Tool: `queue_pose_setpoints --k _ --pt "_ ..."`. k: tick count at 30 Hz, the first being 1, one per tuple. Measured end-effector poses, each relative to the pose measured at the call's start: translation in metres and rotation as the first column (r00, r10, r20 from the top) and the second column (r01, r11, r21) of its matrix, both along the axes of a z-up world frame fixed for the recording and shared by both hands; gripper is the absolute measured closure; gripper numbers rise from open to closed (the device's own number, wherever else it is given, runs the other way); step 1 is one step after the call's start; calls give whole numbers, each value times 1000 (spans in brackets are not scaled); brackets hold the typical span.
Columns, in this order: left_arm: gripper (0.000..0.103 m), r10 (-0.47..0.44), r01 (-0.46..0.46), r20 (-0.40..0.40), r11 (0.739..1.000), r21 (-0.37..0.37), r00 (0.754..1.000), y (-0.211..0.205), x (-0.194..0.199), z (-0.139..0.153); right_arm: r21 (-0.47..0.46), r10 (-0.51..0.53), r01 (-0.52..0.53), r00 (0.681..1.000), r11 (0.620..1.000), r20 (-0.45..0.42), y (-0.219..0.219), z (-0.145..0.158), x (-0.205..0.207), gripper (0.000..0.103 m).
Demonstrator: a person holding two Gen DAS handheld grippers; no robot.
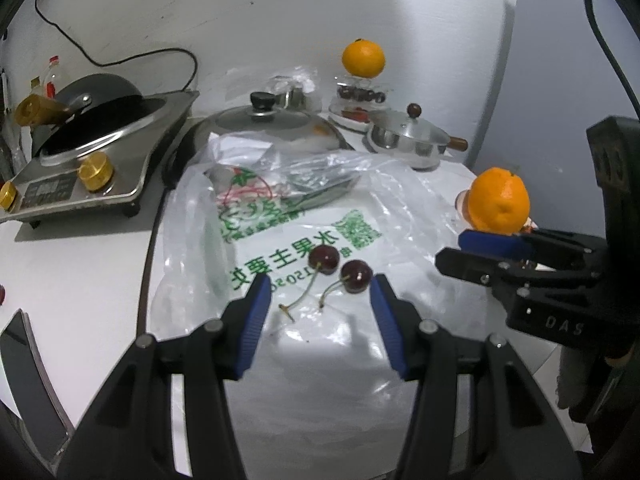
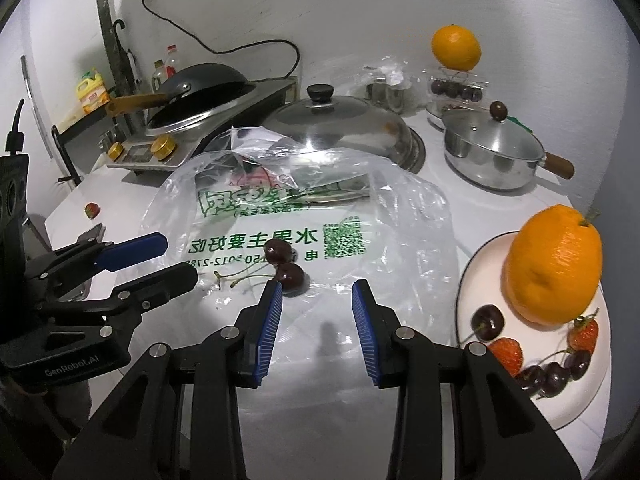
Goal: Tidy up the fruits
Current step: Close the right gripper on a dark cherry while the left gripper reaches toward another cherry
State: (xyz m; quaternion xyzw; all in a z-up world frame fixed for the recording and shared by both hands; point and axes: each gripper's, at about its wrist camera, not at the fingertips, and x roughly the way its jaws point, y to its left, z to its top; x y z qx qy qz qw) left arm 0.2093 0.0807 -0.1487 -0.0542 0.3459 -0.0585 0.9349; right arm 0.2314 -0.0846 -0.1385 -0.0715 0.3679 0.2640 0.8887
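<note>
Two cherries [image 1: 340, 270] lying loose on clear plastic bag [image 1: 304, 224], spread flat over white counter [image 1: 80, 264]; stems trailing toward the cameras, fruits near each other, contact not resolvable.

Counter: smooth, matte, white. Bag: thin crinkled film, green print, glossy highlights; likely to slide or ride up under a pad.

Plate [image 2: 580, 404] at right edge: white glazed, dark rim, already carrying large dimpled orange [image 2: 554, 266], strawberries, several dark cherries. Presumed destination.

Left hand-held gripper [image 1: 318, 292]: jaws parted, nothing between, ribbed blue pads flanking the cherries from the near side. Right hand-held gripper [image 2: 316, 290]: jaws parted narrower, empty, left pad tip just beside the nearer cherry.

Cherries: small, round, dark red, glossy, thin pale-green stems.

Step in hand, judged: pick one cherry. Best practice: centre one fruit between pads, approach low, close gently on the body rather than the stem, avoid pinching film, lift straight before crossing to plate.
</note>
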Motion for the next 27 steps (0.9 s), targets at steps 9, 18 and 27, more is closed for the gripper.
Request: queue_pose_setpoints --k 9,18,27 --pt "50 8 -8 -18 1000 -11 1000 10 8 -7 -3 19 -19 1000 1000 -25 15 -10 9 64" --pt "50 19 -20 -46 999 -26 999 17 17 -18 -14 47 -47 997 999 -56 32 -24 24 64" --pt "50 25 -28 -66 999 -44 998 26 25 -27 -14 66 -68 995 998 -76 44 -33 37 64"
